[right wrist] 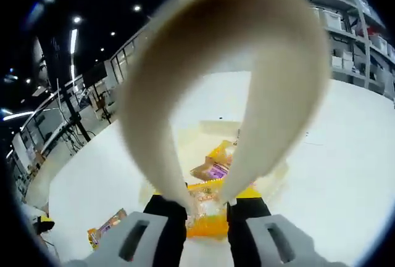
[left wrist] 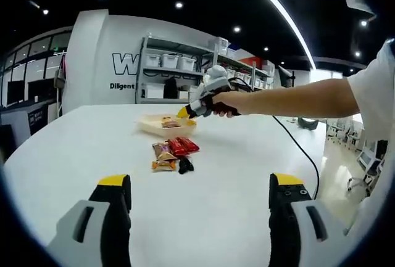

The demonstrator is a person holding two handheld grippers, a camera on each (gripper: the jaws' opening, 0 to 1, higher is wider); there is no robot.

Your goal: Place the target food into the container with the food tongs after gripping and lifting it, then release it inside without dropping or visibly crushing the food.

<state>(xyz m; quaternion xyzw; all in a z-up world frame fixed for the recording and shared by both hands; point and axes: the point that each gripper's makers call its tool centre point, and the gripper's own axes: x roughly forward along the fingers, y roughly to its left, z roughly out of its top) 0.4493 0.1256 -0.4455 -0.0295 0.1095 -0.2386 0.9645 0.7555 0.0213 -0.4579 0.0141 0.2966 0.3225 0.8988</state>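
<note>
Meanwhile, at the centre of the left gripper view, the right gripper (left wrist: 185,112) hovers over the tan container (left wrist: 150,125) on the white desk (left wrist: 74,156), a hand (left wrist: 225,103) around it. Its jaws squeeze beige food tongs (right wrist: 271,94) (looming large in the right gripper view) above an orange snack packet (right wrist: 207,208). Loose snack packets (left wrist: 173,155) lie just below the container. Low in frame, the left gripper (left wrist: 200,196) is spread wide, holding nothing.

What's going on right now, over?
Left gripper open, idle. Right gripper squeezing tongs over tray. Snack packets waiting on table.
</note>
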